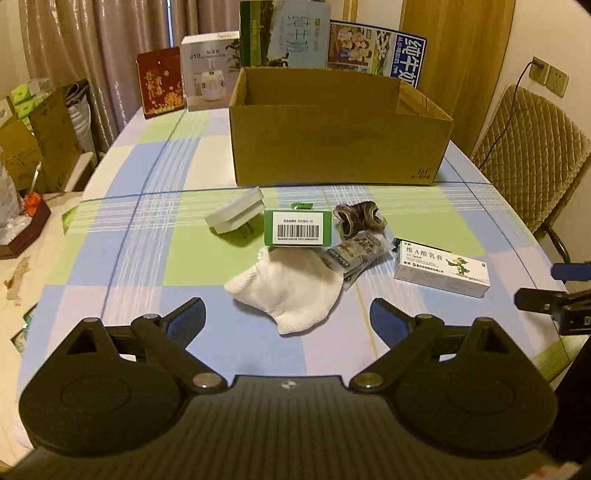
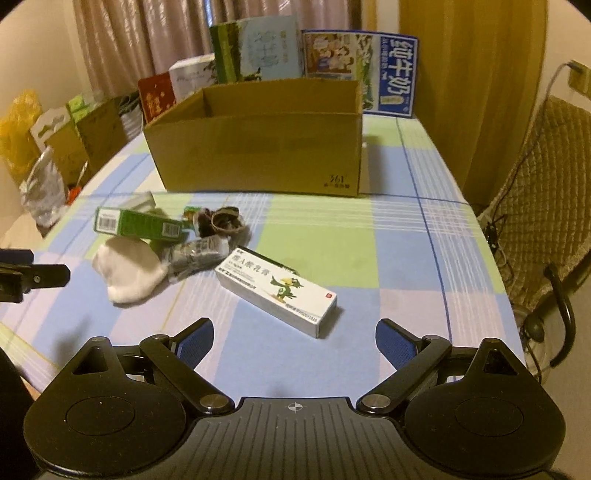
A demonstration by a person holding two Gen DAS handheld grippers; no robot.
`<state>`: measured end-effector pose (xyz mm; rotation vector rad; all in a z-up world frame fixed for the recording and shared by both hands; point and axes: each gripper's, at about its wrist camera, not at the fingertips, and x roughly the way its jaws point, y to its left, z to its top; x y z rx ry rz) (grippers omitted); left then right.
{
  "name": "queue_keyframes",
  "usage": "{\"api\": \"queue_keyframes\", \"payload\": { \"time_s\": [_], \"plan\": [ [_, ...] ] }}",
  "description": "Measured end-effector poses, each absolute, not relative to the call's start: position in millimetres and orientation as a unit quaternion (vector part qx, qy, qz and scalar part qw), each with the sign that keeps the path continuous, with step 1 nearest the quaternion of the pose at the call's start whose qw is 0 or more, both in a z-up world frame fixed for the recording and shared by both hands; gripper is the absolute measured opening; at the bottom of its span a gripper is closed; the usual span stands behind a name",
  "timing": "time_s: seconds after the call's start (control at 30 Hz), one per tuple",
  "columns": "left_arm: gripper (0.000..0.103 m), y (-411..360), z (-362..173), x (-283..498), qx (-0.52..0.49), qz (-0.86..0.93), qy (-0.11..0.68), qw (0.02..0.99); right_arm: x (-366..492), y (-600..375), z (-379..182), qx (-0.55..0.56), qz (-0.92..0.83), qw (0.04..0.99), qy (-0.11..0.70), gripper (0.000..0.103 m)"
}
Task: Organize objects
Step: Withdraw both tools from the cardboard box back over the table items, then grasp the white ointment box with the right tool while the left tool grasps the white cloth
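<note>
An open brown cardboard box (image 1: 338, 147) (image 2: 258, 151) stands at the middle of the checked table. In front of it lies a loose pile: a white block (image 1: 236, 216), a green carton with a barcode (image 1: 297, 229) (image 2: 138, 223), a white sock (image 1: 291, 290) (image 2: 127, 271), a dark crumpled cloth (image 1: 360, 218) (image 2: 221, 219), a grey foil packet (image 1: 356, 254) (image 2: 194, 256) and a white ointment box with a green bird (image 1: 441, 271) (image 2: 279, 290). My left gripper (image 1: 288, 317) hovers open just short of the sock. My right gripper (image 2: 293, 341) is open just short of the ointment box.
Printed cartons (image 1: 291, 35) lean upright behind the cardboard box. A quilted chair (image 1: 532, 158) (image 2: 543, 206) stands off the table's right edge. Boxes and bags (image 1: 40, 144) crowd the floor at left. Bare tablecloth (image 2: 369, 236) lies right of the pile.
</note>
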<state>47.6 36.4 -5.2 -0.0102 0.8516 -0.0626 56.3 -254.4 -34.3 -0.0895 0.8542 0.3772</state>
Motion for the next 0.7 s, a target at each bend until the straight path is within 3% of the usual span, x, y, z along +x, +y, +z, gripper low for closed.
{"api": "queue_keyframes", "payload": {
  "time_s": [0.53,0.7],
  "plan": [
    [0.093,33,-58,105,0.053,-0.066,0.426,0.901,122,-228,-80,-0.147,0.230,0.860,0.432,0.092],
    [0.087,28,-71,121,0.075,-0.089,0.429,0.896,135,-217,-92,-0.171,0.244,0.850,0.435,0.092]
  ]
}}
